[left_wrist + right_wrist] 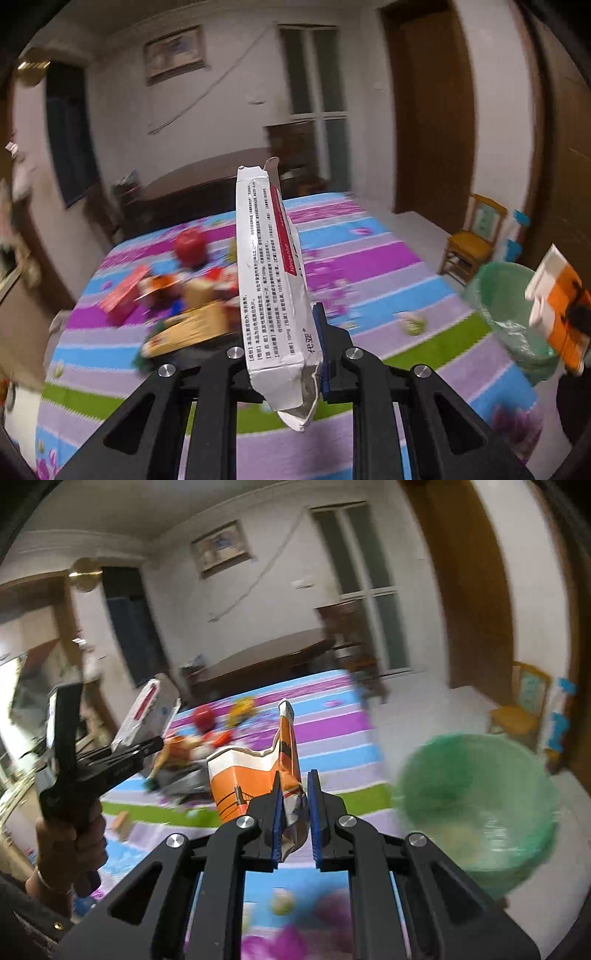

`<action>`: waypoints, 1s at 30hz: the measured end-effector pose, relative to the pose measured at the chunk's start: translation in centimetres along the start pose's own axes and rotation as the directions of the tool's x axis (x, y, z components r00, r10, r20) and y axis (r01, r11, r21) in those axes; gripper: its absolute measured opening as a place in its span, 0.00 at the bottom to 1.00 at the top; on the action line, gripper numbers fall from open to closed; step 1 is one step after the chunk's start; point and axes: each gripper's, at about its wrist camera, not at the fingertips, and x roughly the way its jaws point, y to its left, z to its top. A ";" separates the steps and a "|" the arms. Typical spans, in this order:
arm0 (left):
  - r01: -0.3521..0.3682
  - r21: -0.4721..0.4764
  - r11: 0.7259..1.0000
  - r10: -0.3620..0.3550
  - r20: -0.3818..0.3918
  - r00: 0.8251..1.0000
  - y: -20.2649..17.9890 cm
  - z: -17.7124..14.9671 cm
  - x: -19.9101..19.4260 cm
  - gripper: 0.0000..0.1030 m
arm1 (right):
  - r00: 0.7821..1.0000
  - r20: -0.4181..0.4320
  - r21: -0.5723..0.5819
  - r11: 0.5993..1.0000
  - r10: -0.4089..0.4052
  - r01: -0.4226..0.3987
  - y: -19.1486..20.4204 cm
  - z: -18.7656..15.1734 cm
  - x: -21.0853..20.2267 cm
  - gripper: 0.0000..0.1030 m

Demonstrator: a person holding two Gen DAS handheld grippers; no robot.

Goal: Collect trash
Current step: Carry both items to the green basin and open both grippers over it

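While both hands were in the air above the striped mat [369,258], each gripper carried one piece of trash. The left gripper [284,354] was closed on a white carton [271,266]; the carton stood almost upright between the pads, its torn lower end hanging below them. In the right wrist view the same gripper [147,744] appeared at the left, held by a hand [79,843], with the carton [146,710] pointing up and away.

The right gripper [295,812] was closed on an orange box [255,775], crushed flat where the blue pads [277,816] pinched it. In the left wrist view this box [557,306] showed at the right edge, just beside the bin.

The bin [480,797], lined with a green bag, stood on the floor near the right edge of the mat, to the right of both grippers. Further trash [184,295] lay in a blurred pile on the mat, well apart from the bin. A wooden chair [472,236] stood behind the bin.
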 end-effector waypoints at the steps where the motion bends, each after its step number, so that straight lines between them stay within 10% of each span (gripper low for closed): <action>1: 0.016 0.014 1.000 -0.016 0.003 1.000 -1.2 0.1 0.1 0.19 | 0.999 0.004 0.010 0.999 -0.038 0.038 -1.2 0.2 -0.5 0.11; 18: 0.262 0.295 0.919 -0.272 -0.006 0.962 -22.8 2.5 5.6 0.19 | 0.933 -0.021 0.085 0.929 -0.360 0.361 -12.0 1.5 -3.5 0.11; 30: 0.352 0.396 0.848 -0.354 -0.069 0.932 -28.2 2.6 8.8 0.20 | 0.899 -0.082 0.151 0.886 -0.430 0.438 -15.6 1.6 -2.5 0.11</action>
